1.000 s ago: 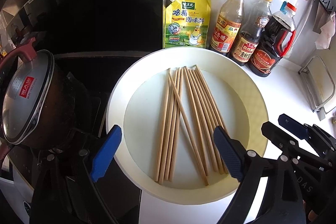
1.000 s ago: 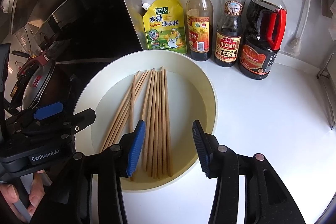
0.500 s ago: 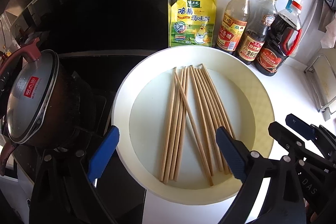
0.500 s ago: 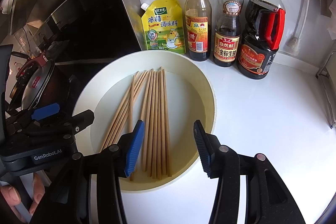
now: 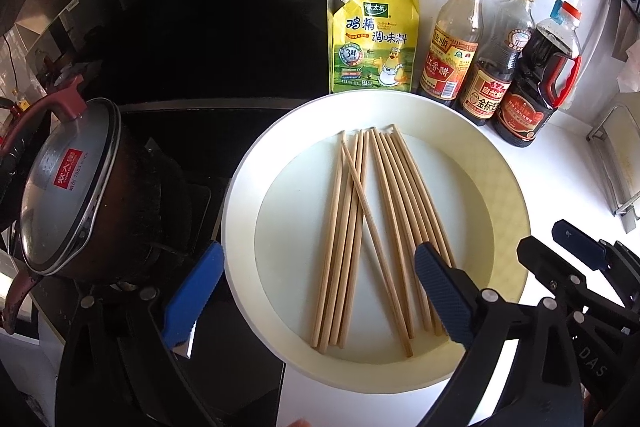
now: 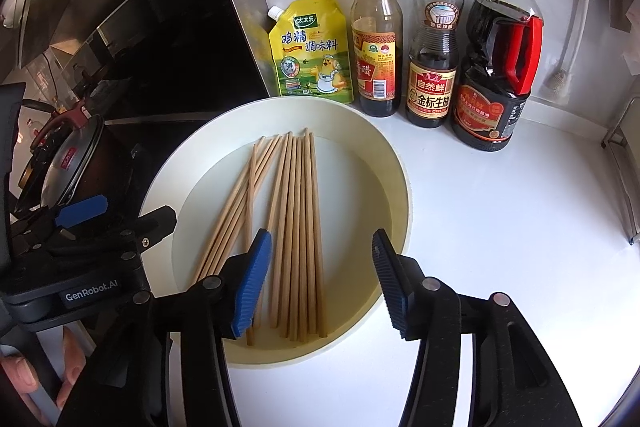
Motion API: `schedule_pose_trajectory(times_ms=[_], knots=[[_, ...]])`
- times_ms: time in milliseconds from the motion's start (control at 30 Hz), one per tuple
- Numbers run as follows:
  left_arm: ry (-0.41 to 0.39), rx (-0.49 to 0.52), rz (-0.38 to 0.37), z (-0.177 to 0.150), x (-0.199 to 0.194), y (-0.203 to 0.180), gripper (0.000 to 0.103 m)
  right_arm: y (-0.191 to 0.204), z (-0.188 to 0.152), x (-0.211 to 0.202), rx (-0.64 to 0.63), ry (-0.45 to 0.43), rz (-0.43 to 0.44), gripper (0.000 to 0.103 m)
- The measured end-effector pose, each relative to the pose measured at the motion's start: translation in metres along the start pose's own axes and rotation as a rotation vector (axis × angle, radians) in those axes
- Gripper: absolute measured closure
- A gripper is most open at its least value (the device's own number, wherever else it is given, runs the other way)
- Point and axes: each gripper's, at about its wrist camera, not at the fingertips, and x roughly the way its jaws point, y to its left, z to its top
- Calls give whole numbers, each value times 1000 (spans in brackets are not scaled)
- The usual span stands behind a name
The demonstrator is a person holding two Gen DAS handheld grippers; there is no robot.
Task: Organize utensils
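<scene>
Several wooden chopsticks (image 5: pixel 384 227) lie in a round cream plate (image 5: pixel 504 195) on the white counter, one crossing the others diagonally. My left gripper (image 5: pixel 316 291) is open and empty, hovering over the plate's near edge, its fingers straddling the near chopstick ends. In the right wrist view the chopsticks (image 6: pixel 296 227) lie in the same plate (image 6: pixel 384 163). My right gripper (image 6: pixel 320 283) is open and empty above their near ends. The left gripper's body (image 6: pixel 80 259) shows at the left there.
A yellow seasoning pouch (image 5: pixel 374 39) and three sauce bottles (image 5: pixel 452 39) stand against the back wall behind the plate. A lidded dark pot (image 5: pixel 76 187) sits on the black stove at the left. A metal rack (image 5: pixel 616 163) is at the right edge.
Both grippers have drifted slightly, the left wrist view shifting leftward so the plate sits further right. Both stay open. The chopsticks have not moved.
</scene>
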Motion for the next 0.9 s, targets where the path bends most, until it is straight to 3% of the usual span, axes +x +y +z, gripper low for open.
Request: schedule_pose_trajectory(times_ms=[900], knots=[[21, -6, 0, 1, 1, -3, 8, 3, 0, 0, -5, 1, -4, 52]])
